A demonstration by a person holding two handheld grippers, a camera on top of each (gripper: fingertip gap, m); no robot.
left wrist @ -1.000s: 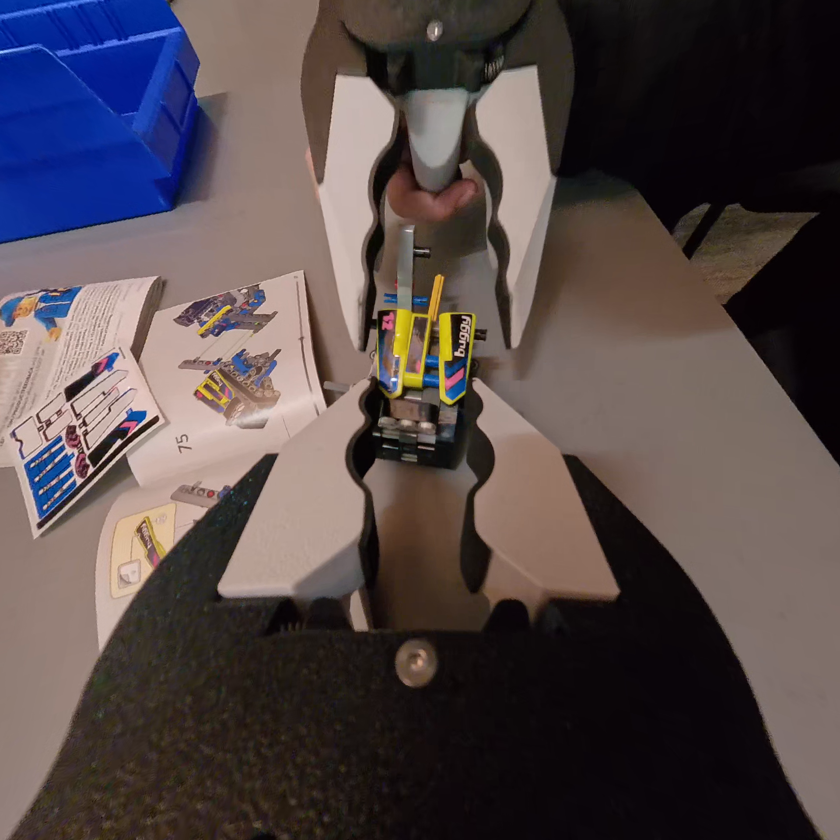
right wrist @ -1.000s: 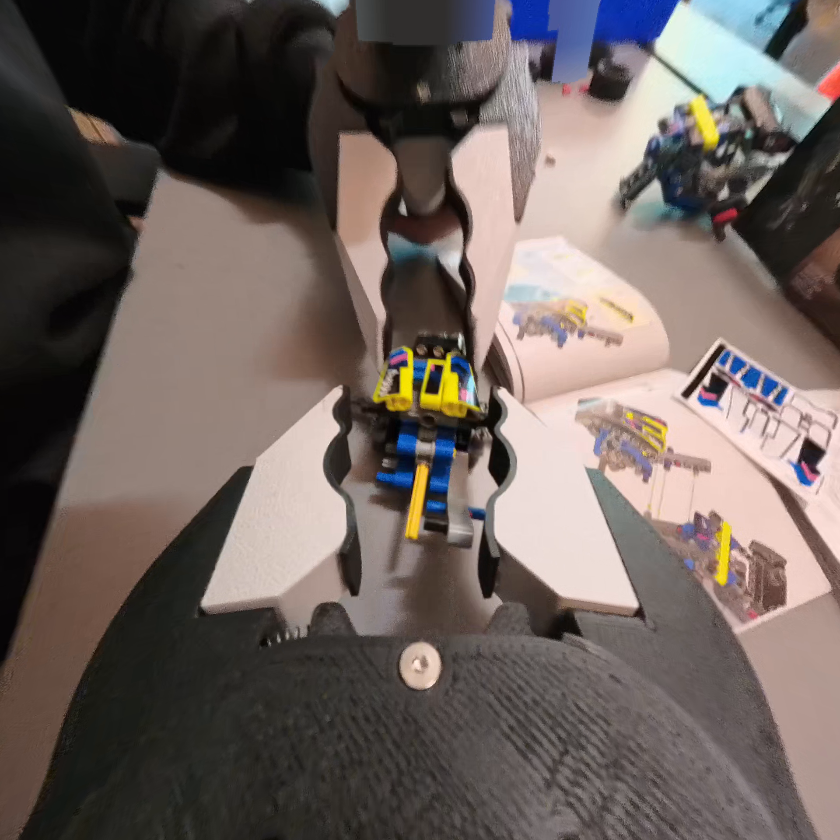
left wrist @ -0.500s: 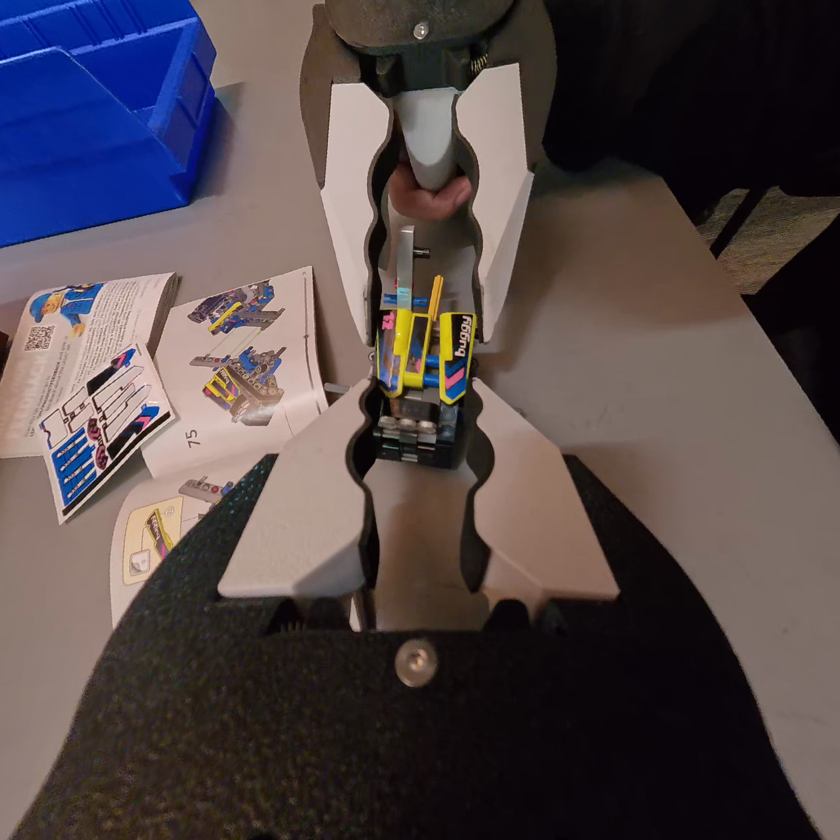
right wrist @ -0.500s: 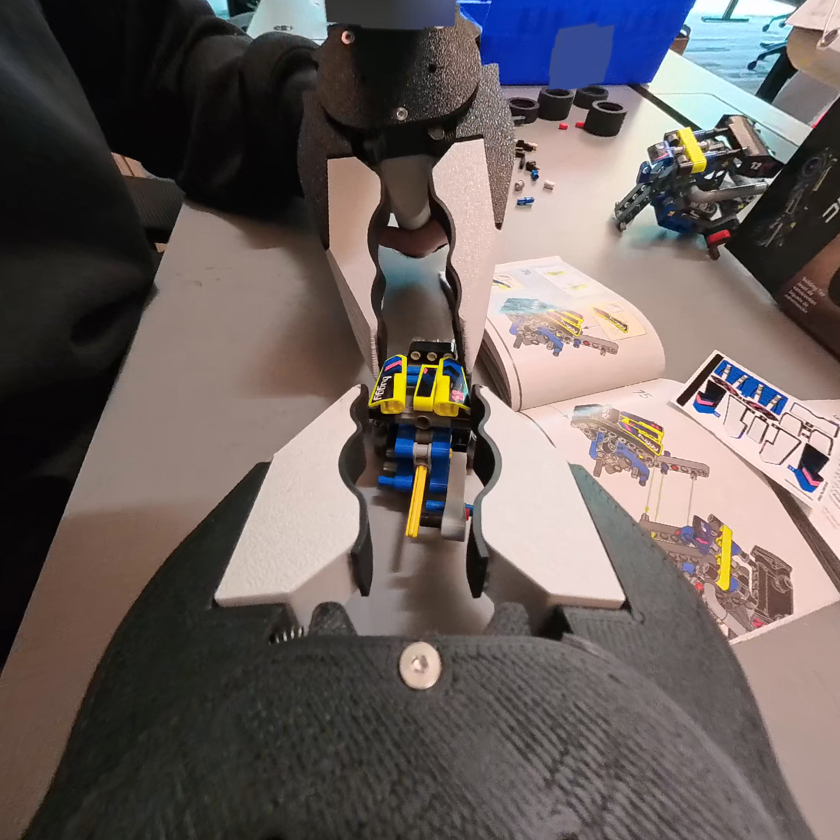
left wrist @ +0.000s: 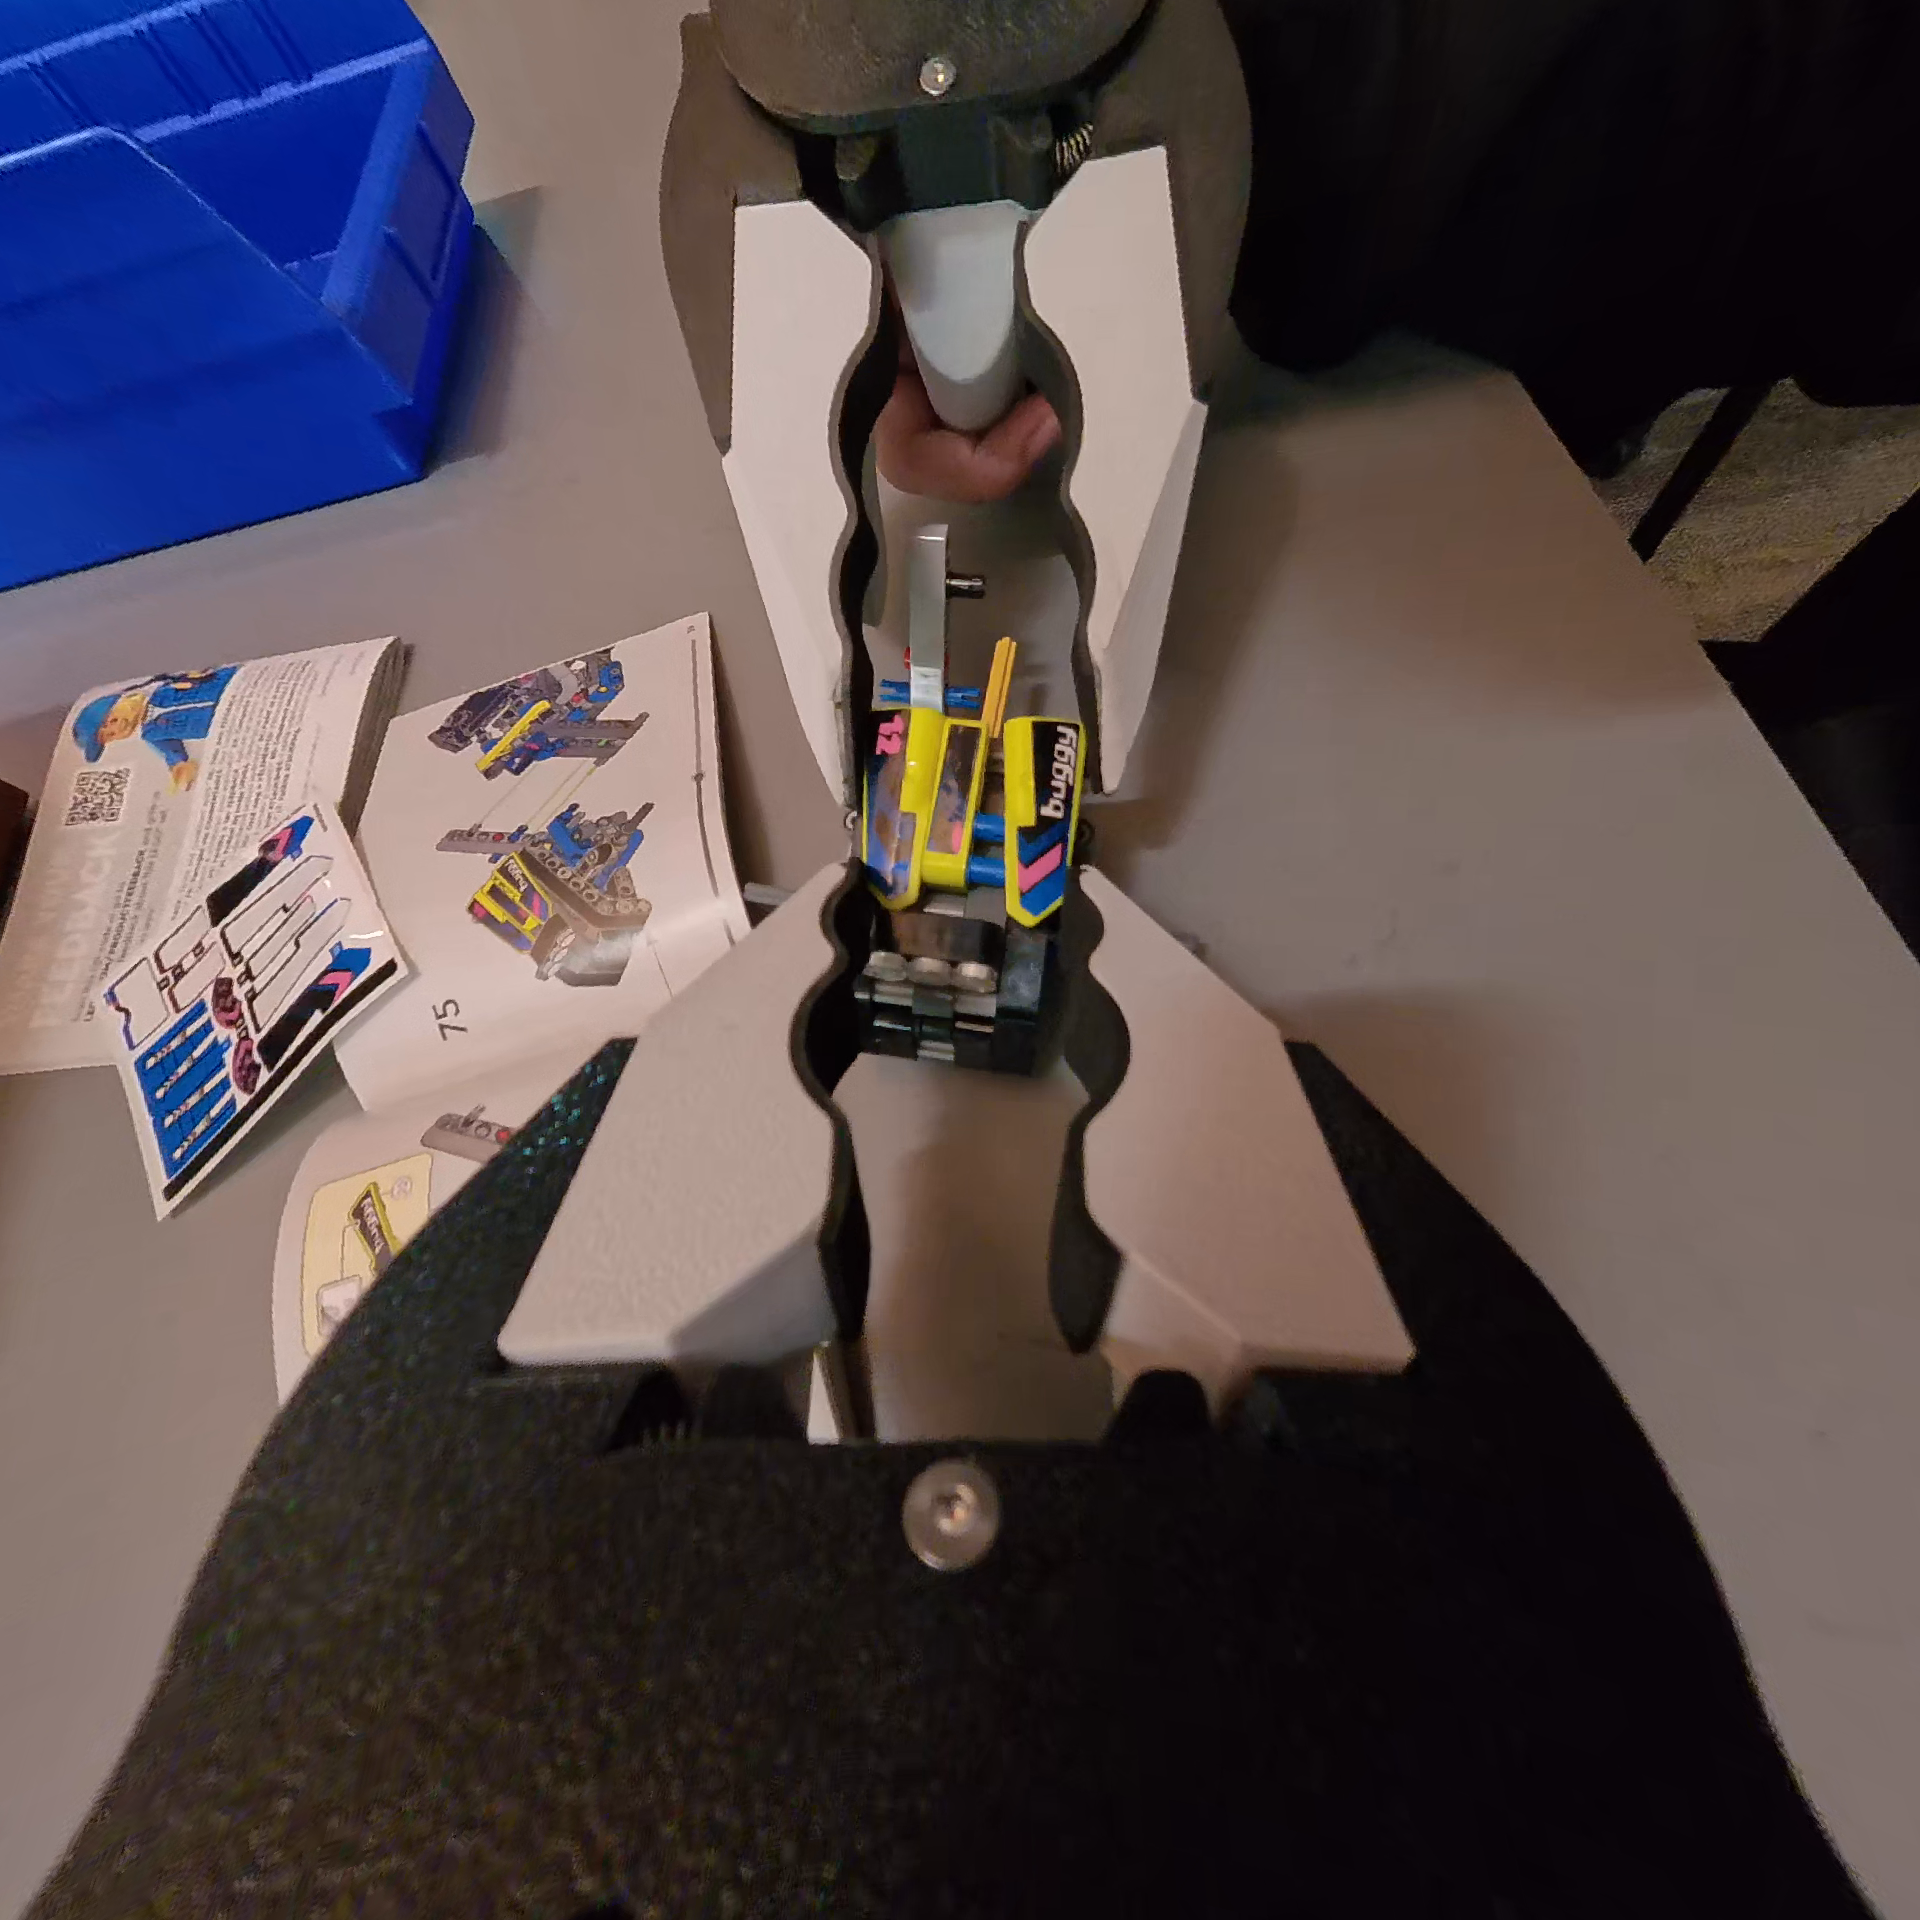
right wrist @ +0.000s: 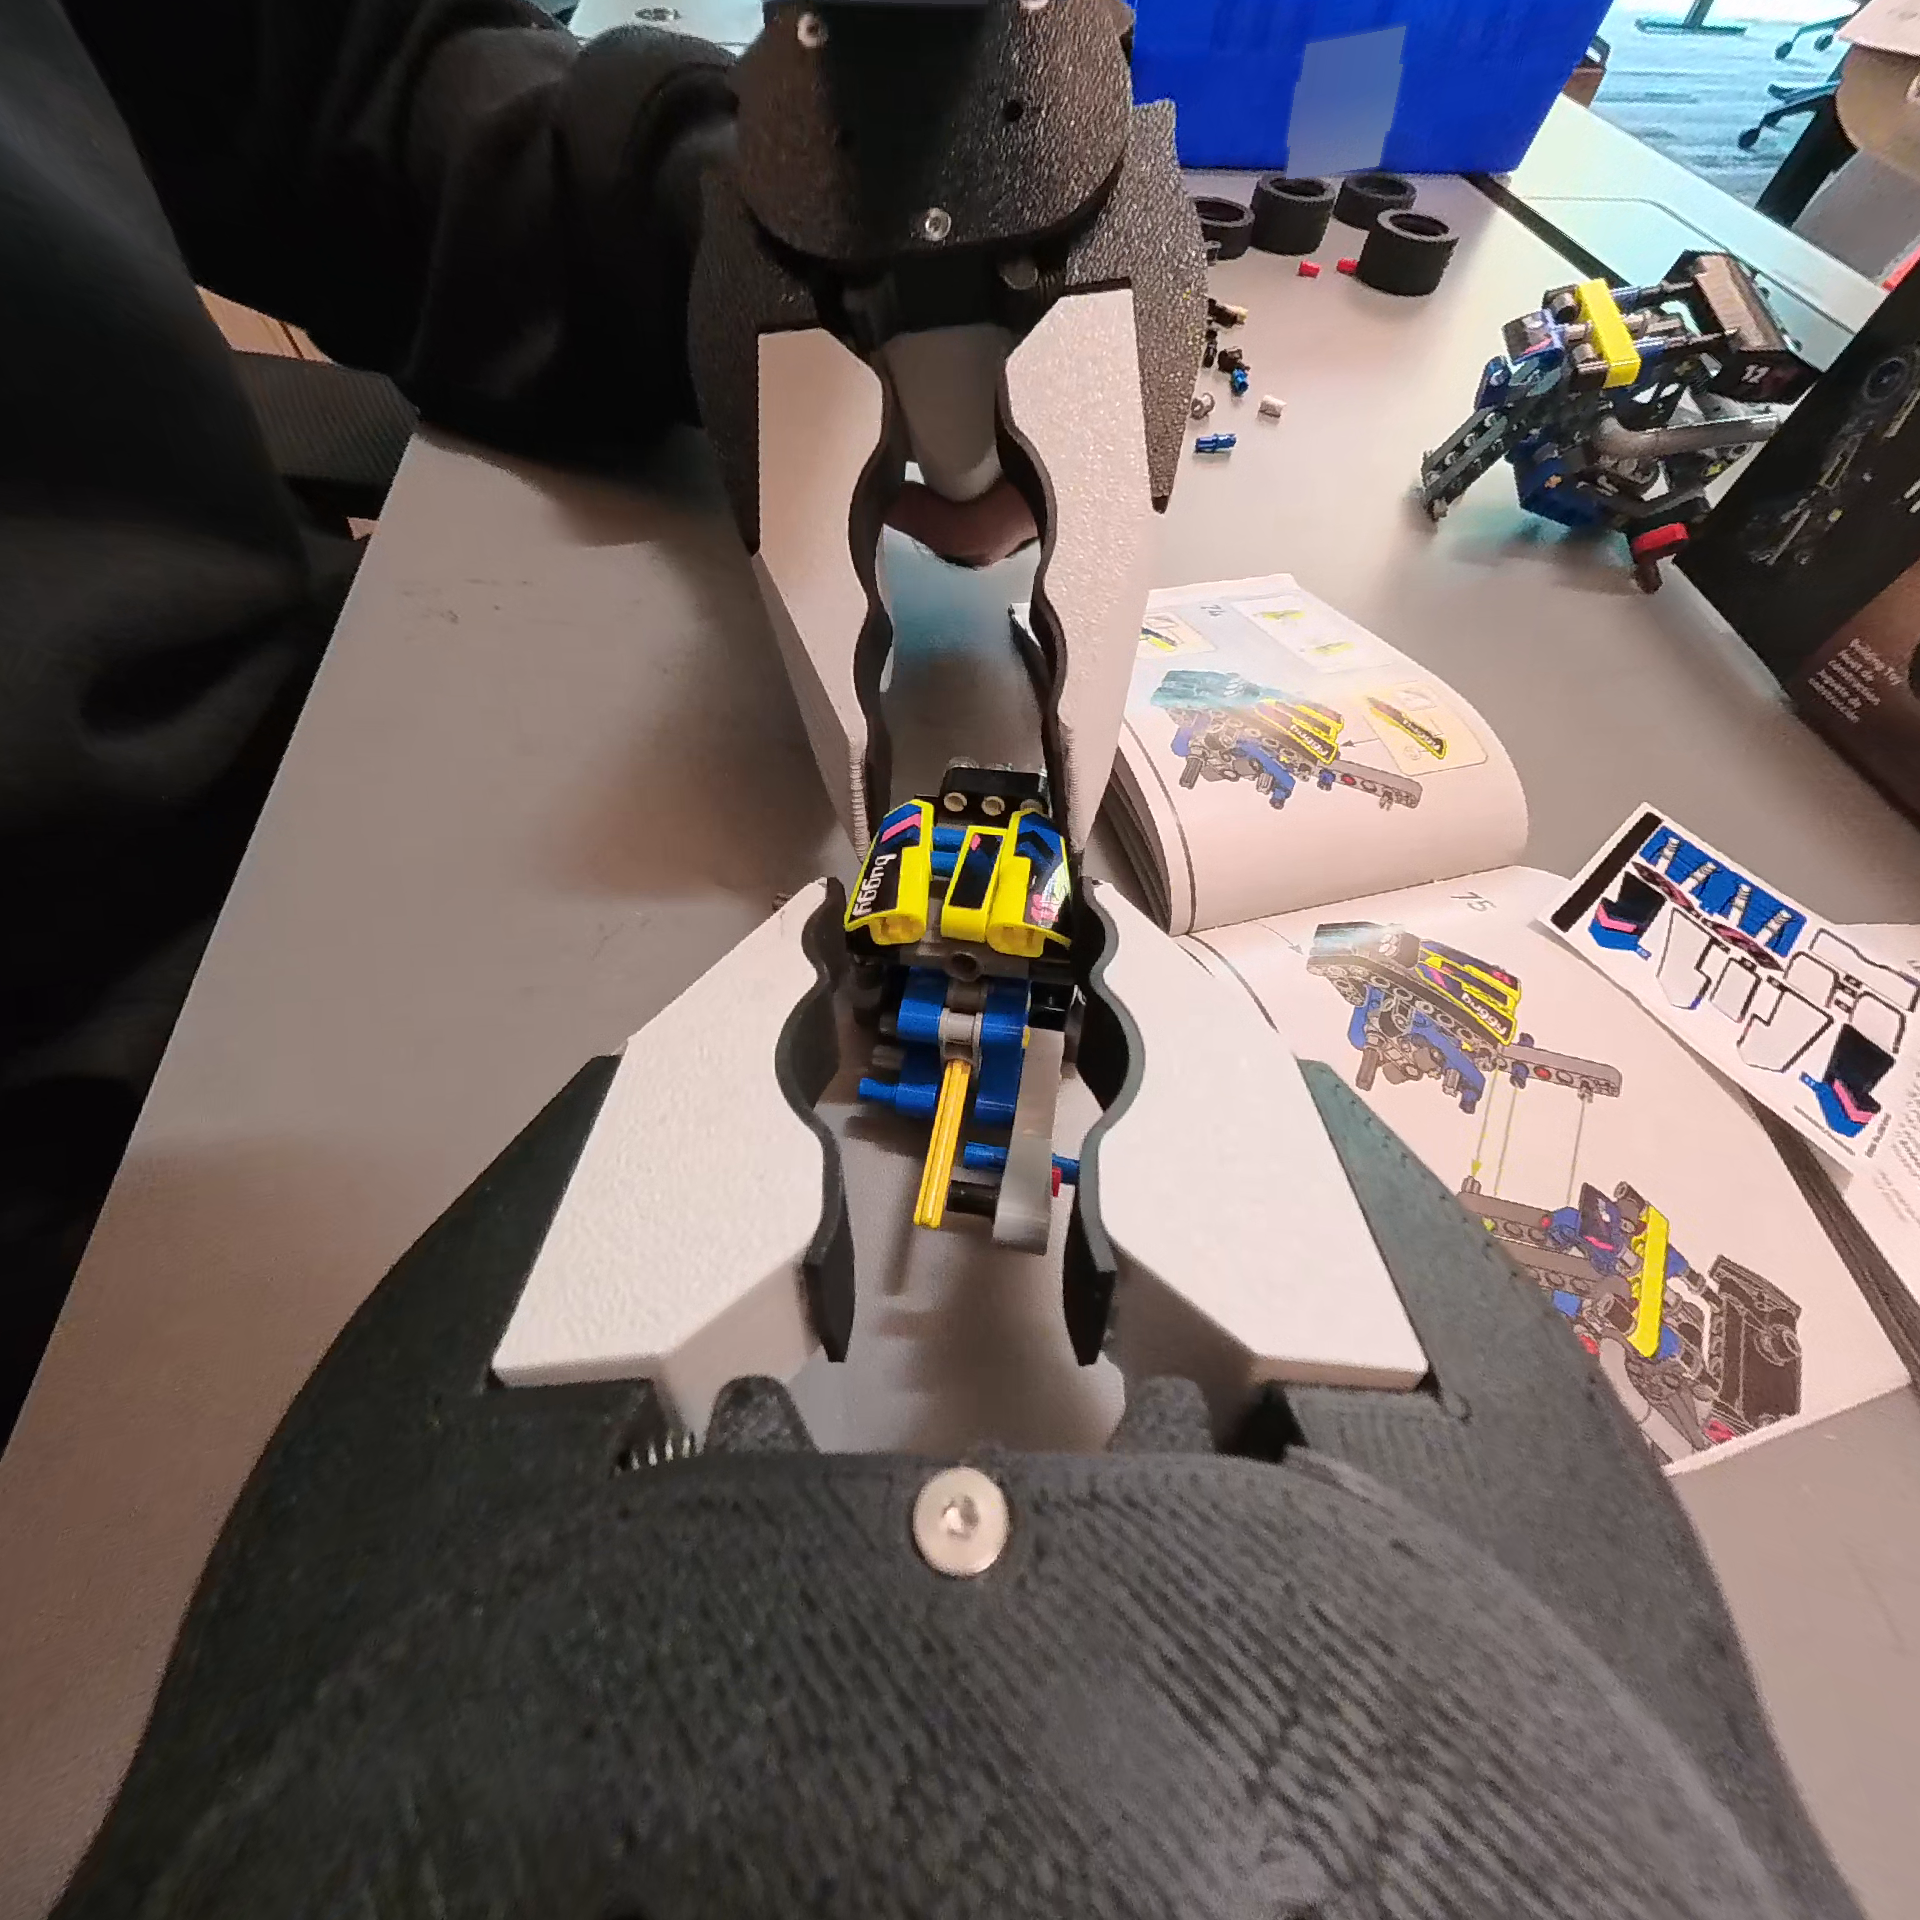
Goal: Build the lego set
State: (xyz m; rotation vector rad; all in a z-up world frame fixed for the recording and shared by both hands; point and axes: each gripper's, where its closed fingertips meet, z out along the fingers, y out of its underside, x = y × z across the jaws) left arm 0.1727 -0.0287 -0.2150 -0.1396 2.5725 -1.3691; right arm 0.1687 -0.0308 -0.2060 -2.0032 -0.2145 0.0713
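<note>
A small toy-brick buggy assembly [left wrist: 966, 810] with yellow, blue and black parts is held above the grey table [left wrist: 1455, 935] between both grippers, which face each other. My left gripper [left wrist: 961, 914] is shut on its black block end. My right gripper [right wrist: 961, 914] is shut on the sides by the yellow panels [right wrist: 883, 894]. The blue frame, a yellow axle [right wrist: 940, 1143] and a grey beam lie between the right fingers. The right gripper also shows at the top of the left wrist view [left wrist: 977, 769], and the left gripper at the top of the right wrist view [right wrist: 966, 790].
An open instruction booklet [left wrist: 561, 831] and a sticker sheet [left wrist: 239, 987] lie on the left. A blue bin [left wrist: 187, 291] stands behind them. In the right wrist view, black tyres [right wrist: 1351, 218], small loose pieces [right wrist: 1226, 405], a second partly built model [right wrist: 1621, 405] and a dark box [right wrist: 1849, 582] are in sight. Left and right tips are no more than a few centimetres apart.
My right gripper's fingers closed from a wider stance onto the sides of the assembly. The left gripper kept its hold. Both shifted slightly.
</note>
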